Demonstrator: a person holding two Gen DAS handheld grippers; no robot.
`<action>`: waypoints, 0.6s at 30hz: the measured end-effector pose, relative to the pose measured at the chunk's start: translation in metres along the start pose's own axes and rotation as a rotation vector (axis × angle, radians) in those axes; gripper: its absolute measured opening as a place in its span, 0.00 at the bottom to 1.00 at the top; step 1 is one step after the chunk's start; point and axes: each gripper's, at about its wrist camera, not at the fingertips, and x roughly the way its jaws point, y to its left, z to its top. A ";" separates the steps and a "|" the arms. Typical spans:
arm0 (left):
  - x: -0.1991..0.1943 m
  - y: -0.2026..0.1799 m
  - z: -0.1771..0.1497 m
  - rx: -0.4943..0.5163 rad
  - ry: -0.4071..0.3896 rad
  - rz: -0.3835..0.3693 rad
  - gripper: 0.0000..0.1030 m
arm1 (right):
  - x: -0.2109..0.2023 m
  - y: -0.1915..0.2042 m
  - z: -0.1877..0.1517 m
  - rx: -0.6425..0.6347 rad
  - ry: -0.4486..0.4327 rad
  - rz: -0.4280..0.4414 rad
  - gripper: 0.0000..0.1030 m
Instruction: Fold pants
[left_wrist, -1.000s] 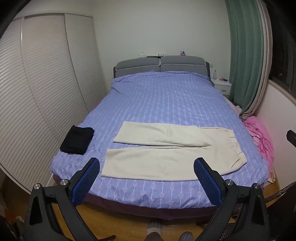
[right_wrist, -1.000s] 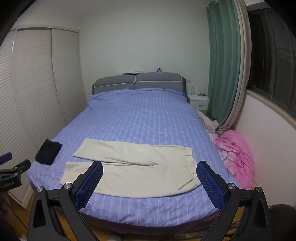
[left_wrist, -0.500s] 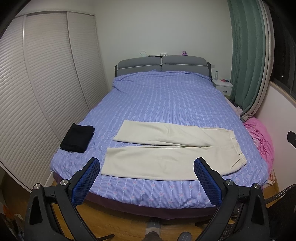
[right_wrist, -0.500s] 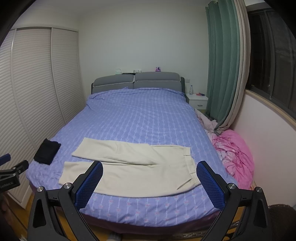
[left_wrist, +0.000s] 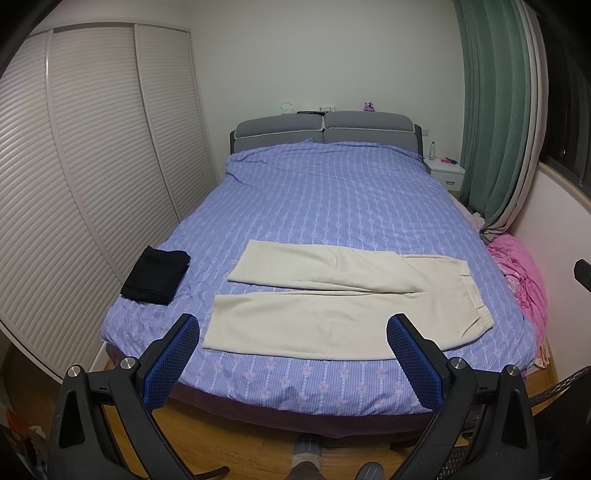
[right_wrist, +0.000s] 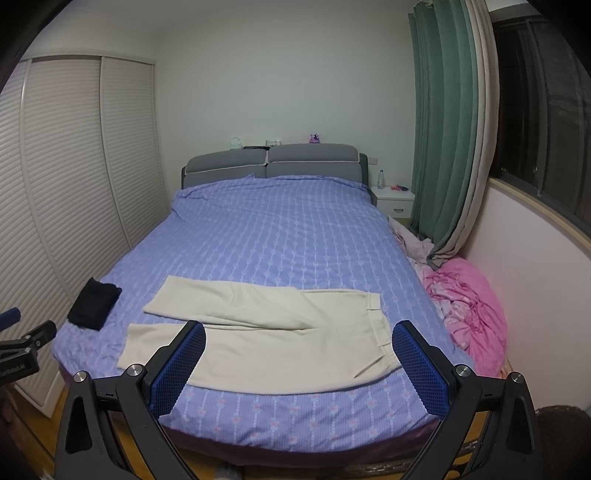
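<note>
Cream pants (left_wrist: 343, 306) lie flat at frame centre, unfolded; both the left gripper (left_wrist: 291, 358) and the right gripper (right_wrist: 301, 363) gape, empty (approach stage); next, I judge, reach the far leg.

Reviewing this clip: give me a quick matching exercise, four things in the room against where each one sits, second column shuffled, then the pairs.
Things:
1. cream pants
2. black folded garment
3. pink bedding
4. water bottle

Places:
A. on the white nightstand beside the headboard
B. spread flat across the foot of the bed, waistband toward the window side
C. heaped off the bed's edge below the green curtain
D. on the bed's corner nearest the wardrobe doors

Pairs: 1-B, 2-D, 3-C, 4-A
</note>
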 end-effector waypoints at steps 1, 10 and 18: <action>0.000 0.000 0.000 0.000 -0.001 -0.001 1.00 | 0.000 0.000 0.000 0.000 0.000 0.001 0.99; -0.001 0.000 -0.001 -0.001 -0.004 -0.003 1.00 | -0.001 -0.002 -0.001 0.003 -0.002 -0.003 0.99; -0.001 0.001 -0.001 -0.003 -0.005 -0.004 1.00 | -0.002 -0.005 0.000 0.002 -0.002 -0.005 0.99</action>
